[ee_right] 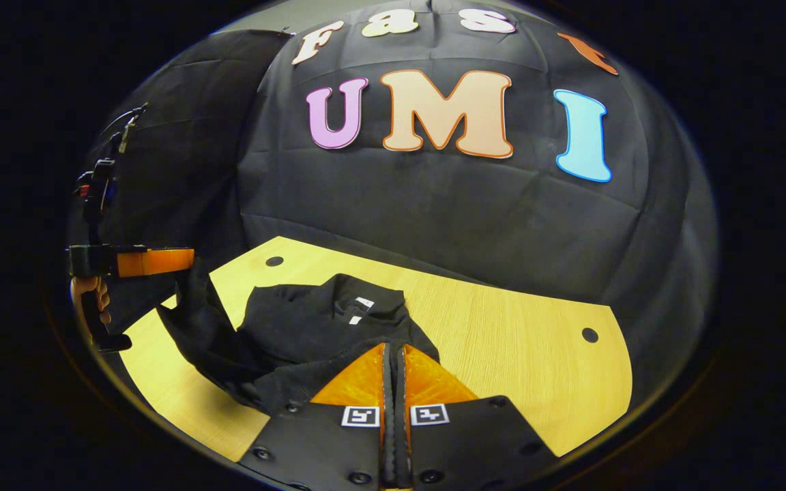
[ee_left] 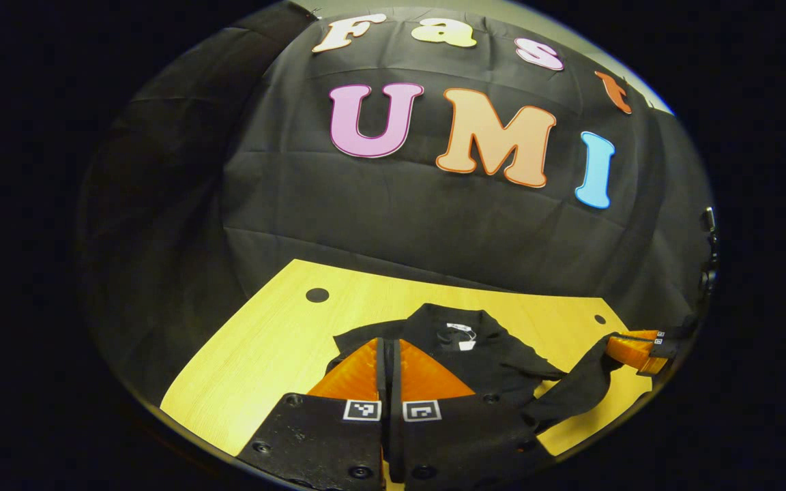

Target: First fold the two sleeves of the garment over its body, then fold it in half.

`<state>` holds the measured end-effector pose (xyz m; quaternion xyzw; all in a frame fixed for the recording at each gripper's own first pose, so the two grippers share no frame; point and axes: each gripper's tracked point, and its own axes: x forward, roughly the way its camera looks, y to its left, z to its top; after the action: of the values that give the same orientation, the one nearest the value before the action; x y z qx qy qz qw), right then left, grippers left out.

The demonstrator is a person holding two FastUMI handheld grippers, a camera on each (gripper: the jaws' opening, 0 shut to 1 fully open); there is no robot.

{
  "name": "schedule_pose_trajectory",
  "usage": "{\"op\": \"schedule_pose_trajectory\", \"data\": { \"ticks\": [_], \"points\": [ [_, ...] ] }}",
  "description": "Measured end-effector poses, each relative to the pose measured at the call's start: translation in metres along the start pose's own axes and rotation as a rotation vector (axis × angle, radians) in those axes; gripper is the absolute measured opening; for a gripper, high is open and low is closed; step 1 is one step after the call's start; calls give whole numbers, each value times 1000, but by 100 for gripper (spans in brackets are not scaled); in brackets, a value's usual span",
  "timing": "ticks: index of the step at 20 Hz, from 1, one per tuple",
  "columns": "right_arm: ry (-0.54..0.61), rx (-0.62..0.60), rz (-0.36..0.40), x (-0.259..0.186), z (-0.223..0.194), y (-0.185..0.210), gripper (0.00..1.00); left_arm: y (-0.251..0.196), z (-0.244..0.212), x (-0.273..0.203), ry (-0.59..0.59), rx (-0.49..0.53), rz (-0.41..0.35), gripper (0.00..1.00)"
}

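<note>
We see the left gripper [ee_left: 388, 351] with fingers pressed together, a sleeve pinched between them, lifted above the table [ee_left: 263, 354]. The right gripper [ee_right: 393, 358] is likewise clamped on the other sleeve. The garment [ee_right: 311, 327] lies just ahead of both grippers, collar farthest, sleeves [ee_left: 574, 389] [ee_right: 192, 320] raised off the table.
</note>
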<state>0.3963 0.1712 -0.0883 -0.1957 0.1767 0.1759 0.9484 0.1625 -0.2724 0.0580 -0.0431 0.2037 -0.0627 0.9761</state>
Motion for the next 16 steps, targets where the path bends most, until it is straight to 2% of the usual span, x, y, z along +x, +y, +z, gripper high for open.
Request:
{"op": "schedule_pose_trajectory", "data": {
  "ticks": [6,16],
  "points": [
    [-4,37,5,55,16,-20,2,5,2,50,11,-16,53,0],
    [61,104,-4,138,-8,-36,2,12,-27,123,59,-37,131,0]
  ]
}}
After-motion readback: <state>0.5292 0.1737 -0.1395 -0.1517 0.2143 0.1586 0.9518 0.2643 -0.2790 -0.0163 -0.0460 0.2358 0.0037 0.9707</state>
